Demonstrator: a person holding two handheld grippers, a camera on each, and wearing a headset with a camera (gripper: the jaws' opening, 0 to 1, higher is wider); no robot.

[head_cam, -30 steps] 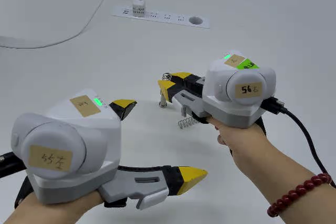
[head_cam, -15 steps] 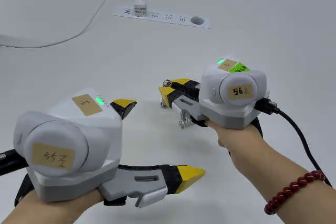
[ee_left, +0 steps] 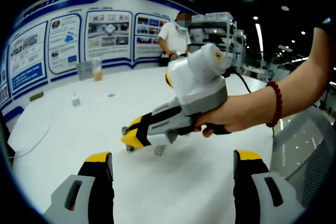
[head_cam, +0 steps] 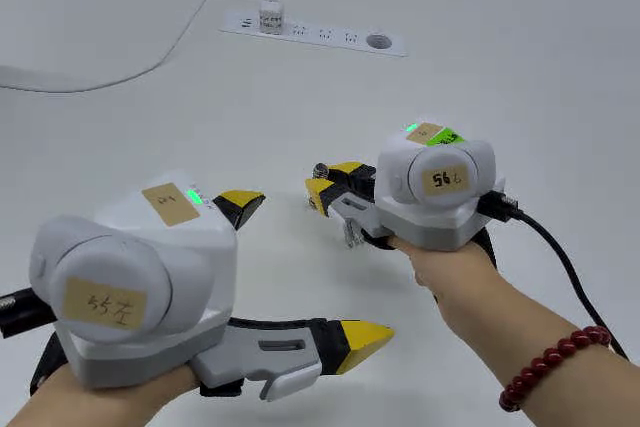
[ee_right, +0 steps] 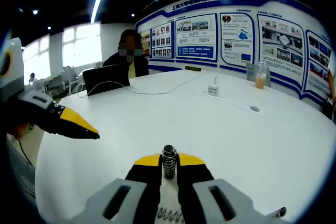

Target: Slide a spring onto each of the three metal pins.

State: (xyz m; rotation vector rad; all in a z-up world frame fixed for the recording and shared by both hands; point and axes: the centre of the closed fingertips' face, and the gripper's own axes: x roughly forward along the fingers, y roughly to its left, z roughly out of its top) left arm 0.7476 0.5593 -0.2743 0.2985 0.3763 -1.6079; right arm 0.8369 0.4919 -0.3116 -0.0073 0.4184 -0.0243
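Note:
My right gripper (head_cam: 330, 179) is shut on an upright spring (ee_right: 168, 165) with a round metal pin head showing at its top. In the head view only the spring's top coil (head_cam: 320, 169) peeks out beyond the yellow tips. A loose spring (ee_right: 168, 215) lies on the table under that gripper, and a short stretch of it (head_cam: 351, 238) shows below the body. My left gripper (head_cam: 303, 267) hovers open and empty at the near left, well apart from the springs. In the left gripper view the right gripper (ee_left: 134, 136) sits over small metal pieces (ee_left: 159, 150) on the table.
A white power strip (head_cam: 315, 32) with a plugged charger and a white cable (head_cam: 150, 62) lies at the far edge. A black cable (head_cam: 560, 257) trails from my right gripper. The white table (head_cam: 500, 97) spreads all around. A person (ee_right: 128, 59) sits at its far side.
My right gripper has shifted slightly left and toward me, staying shut on the spring, and now covers most of the loose spring. The left gripper has hardly moved.

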